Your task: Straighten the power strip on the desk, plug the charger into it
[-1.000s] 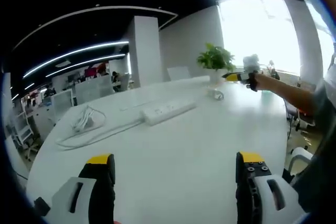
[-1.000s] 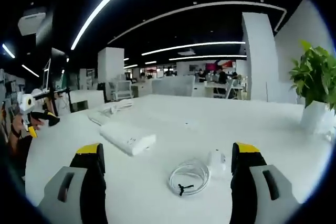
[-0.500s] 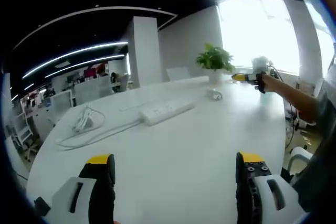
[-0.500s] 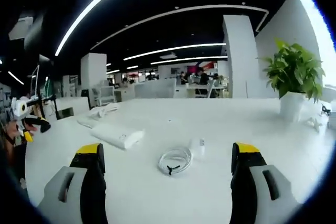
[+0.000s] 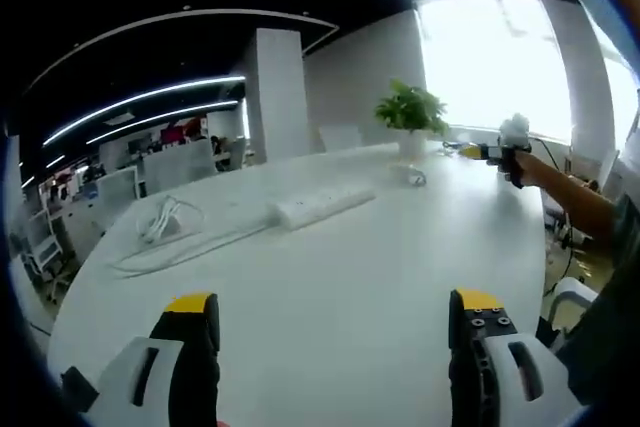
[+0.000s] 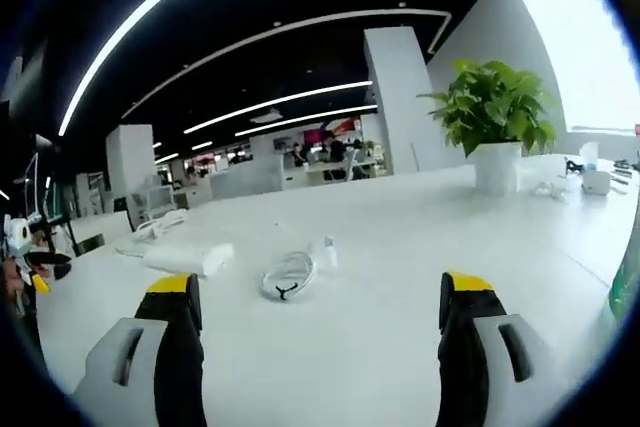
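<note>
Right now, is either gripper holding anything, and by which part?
Nothing is held. The left gripper and right gripper both stand open over bare desk. The power strip and the charger with its coiled cable lie untouched.

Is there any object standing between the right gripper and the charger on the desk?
Nothing visible does. In the right gripper view the open right gripper looks across bare desk at the charger and its coiled cable; the power strip lies off to the left.

Smooth matt white desk [image 5: 330,287], white plastic power strip [image 5: 322,205], glossy coiled charger cable [image 6: 288,274]
</note>
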`<state>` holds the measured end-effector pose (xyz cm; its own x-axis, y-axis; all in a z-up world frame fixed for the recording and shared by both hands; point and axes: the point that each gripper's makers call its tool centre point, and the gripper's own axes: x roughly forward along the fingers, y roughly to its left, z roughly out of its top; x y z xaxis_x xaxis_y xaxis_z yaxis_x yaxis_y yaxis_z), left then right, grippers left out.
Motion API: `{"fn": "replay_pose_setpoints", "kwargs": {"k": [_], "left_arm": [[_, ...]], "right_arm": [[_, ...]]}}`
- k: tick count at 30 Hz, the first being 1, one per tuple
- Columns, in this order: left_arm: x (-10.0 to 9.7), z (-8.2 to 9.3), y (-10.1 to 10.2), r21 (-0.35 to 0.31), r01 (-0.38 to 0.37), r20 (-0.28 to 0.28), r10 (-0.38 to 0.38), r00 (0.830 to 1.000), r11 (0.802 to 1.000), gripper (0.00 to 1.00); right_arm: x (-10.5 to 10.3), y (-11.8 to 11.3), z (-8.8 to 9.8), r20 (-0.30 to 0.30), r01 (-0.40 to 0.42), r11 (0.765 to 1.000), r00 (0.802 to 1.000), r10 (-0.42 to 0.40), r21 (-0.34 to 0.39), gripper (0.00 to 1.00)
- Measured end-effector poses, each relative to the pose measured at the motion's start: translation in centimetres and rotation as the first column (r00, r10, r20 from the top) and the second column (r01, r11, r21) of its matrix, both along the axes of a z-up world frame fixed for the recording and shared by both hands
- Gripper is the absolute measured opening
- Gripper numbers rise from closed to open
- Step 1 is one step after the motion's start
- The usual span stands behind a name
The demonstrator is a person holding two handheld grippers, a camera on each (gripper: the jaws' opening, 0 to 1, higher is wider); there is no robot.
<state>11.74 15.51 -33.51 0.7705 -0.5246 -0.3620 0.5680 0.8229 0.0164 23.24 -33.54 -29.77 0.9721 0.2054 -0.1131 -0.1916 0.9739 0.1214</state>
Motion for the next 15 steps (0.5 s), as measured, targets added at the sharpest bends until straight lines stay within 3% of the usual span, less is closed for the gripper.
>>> {"fn": "replay_pose_setpoints", "kwargs": {"k": [15], "left_arm": [[-0.4, -0.1, 1.1, -0.008, -0.022, 0.001, 0.022, 1.000, 1.000, 0.98]], "right_arm": [[2.8, 1.4, -0.7, -0.051, -0.030, 0.998, 0.998, 0.027, -0.062, 0.98]]}}
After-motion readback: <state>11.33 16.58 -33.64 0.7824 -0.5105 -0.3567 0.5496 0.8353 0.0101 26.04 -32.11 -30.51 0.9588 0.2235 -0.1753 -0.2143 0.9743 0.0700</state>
